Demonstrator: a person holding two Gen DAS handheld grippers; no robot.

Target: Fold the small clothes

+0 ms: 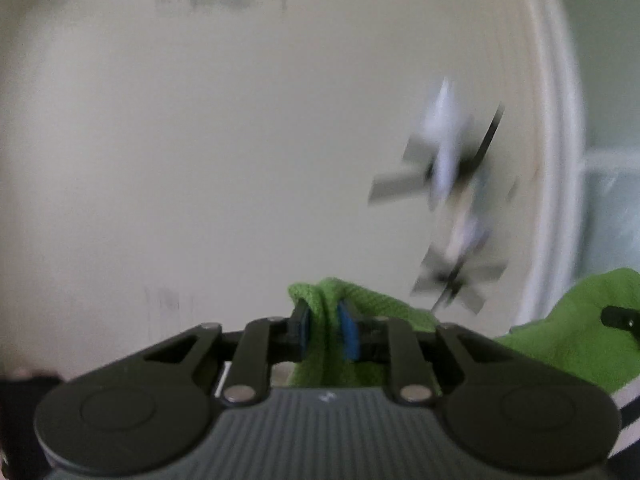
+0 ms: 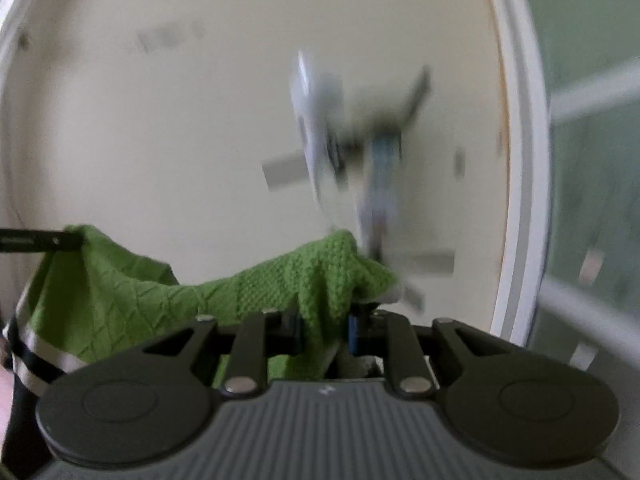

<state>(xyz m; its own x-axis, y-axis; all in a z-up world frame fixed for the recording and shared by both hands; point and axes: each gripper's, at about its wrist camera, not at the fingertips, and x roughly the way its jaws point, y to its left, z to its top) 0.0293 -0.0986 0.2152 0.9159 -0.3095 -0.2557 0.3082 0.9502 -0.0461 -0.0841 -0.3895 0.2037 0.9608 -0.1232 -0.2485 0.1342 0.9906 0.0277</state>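
A green knitted garment [image 1: 560, 336] with a black and white striped hem hangs between my two grippers above a cream table [image 1: 200, 160]. My left gripper [image 1: 324, 330] is shut on one bunched edge of it. My right gripper [image 2: 324, 326] is shut on another edge of the garment [image 2: 280, 280]. The cloth sags between them. In the right wrist view the left gripper's fingertip [image 2: 60, 240] shows at the far left, holding the cloth corner. In the left wrist view the right gripper's fingertip [image 1: 620, 317] shows at the far right.
The round cream table has a white rim [image 2: 520, 160]. Blurred devices with cables, held by grey tape strips [image 1: 452, 184], lie on it [image 2: 352, 148]. Pale green floor and white rails [image 2: 592, 96] lie beyond the rim.
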